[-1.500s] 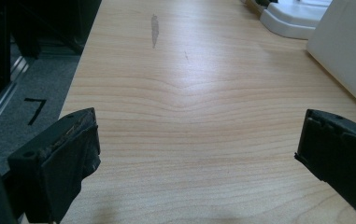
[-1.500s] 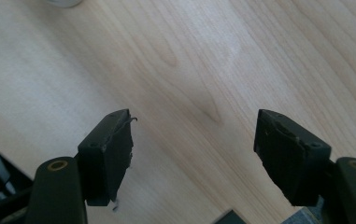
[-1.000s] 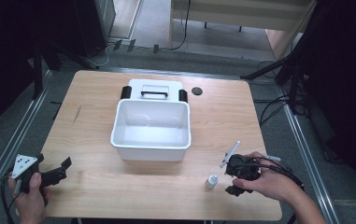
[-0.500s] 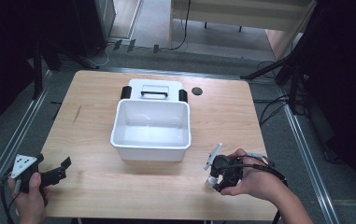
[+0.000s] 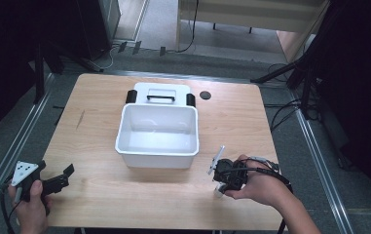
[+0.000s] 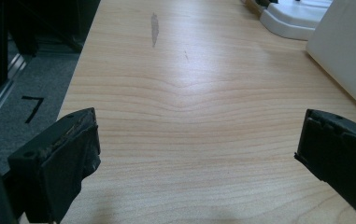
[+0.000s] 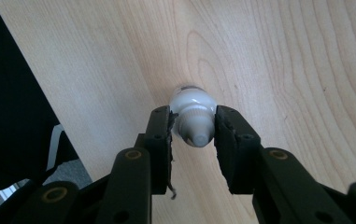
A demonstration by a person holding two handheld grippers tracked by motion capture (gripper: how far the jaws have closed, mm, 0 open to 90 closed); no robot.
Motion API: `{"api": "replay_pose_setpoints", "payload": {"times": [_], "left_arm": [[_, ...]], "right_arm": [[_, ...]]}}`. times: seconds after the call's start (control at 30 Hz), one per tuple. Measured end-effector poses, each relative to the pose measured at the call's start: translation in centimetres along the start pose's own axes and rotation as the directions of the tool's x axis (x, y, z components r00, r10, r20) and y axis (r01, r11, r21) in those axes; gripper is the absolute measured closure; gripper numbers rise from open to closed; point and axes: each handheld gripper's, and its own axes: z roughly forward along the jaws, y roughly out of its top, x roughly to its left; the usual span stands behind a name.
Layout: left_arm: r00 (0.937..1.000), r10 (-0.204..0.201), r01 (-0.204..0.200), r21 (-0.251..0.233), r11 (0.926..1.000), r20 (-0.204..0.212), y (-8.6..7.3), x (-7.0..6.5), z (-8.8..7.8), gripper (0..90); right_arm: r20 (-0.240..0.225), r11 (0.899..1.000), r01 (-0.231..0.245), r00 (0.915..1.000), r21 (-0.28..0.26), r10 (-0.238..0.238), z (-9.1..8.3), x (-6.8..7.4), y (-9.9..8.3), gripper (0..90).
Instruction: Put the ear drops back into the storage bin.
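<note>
A small white dropper bottle (image 7: 192, 116) stands on the wooden table near the front edge, seen from above in the right gripper view. My right gripper (image 7: 193, 133) points down over it, and both pads press on its cap and neck. From the high view the right gripper (image 5: 220, 179) is at the front right, with the bottle (image 5: 218, 191) just showing under it. My left gripper (image 5: 64, 176) rests at the front left corner, open, with bare wood between its jaws (image 6: 199, 154).
A white plastic bin (image 5: 157, 146) stands open in the middle of the table, and its lid (image 5: 161, 92) with a black handle lies behind it. A small black disc (image 5: 204, 94) lies at the back right. The bin's wall (image 6: 348, 51) shows in the left gripper view.
My right gripper moved left and forward over the bottle, tipped down onto it and closed around its neck. The left gripper stayed still.
</note>
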Motion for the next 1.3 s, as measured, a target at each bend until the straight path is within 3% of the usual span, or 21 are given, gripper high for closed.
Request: {"api": "replay_pose_setpoints", "payload": {"times": [0.37,0.77,1.3], "left_arm": [[1.0000,0.000,0.000,0.002,1.0000,0.003,0.0,0.0,0.0,0.1],[1.0000,-0.004,0.004,0.004,1.0000,0.006,0.0,0.1,0.0,0.1],[1.0000,0.006,-0.006,0.002,1.0000,-0.001,0.0,0.0,0.1,0.1]], "right_arm": [[0.003,1.000,0.010,0.9999,0.004,-0.010,0.4,-0.1,-0.1,71.3],[0.010,0.996,0.083,0.9965,0.016,-0.083,0.2,0.1,0.2,72.2],[0.047,0.995,0.093,0.9947,-0.043,-0.091,-4.7,-1.1,1.0,72.2]]}}
